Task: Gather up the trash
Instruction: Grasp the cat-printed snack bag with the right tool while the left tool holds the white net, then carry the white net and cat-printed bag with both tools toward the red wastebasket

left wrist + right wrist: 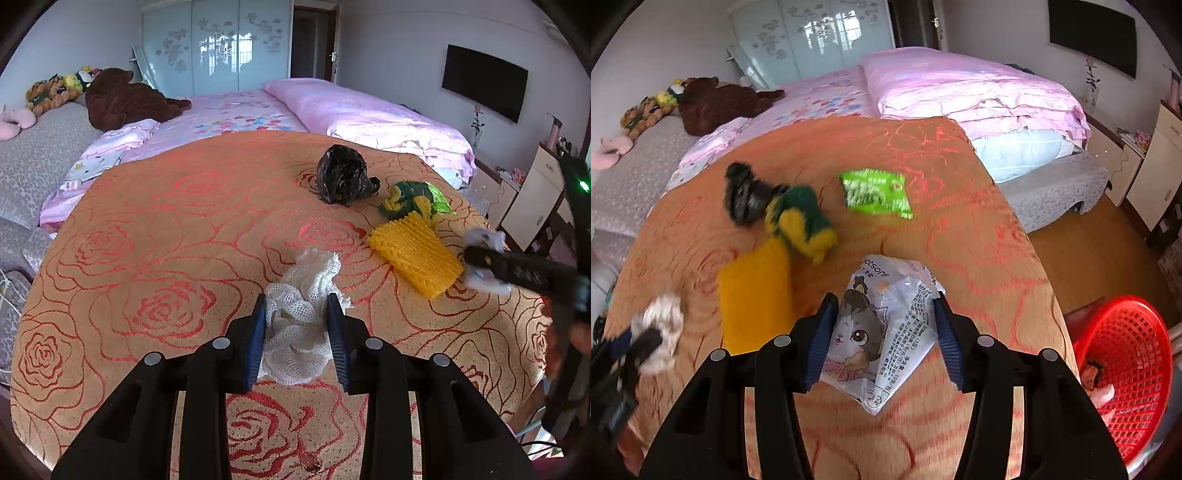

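Gripping a crumpled white mesh net (301,325), my left tongs (297,325) have both blue pads pressed into its sides, just above the rose-patterned worktop (147,258). My right tongs (884,332) are clamped on a white cat-printed packet (882,328). Ahead and right of the left tongs lies a yellow foam sleeve (415,254), beyond it a green-and-yellow wrapper (413,197) and a black bag (341,173). Farther ahead of the right tongs sits a green packet (875,194). Right of them, below the worktop, stands a red basket (1126,369).
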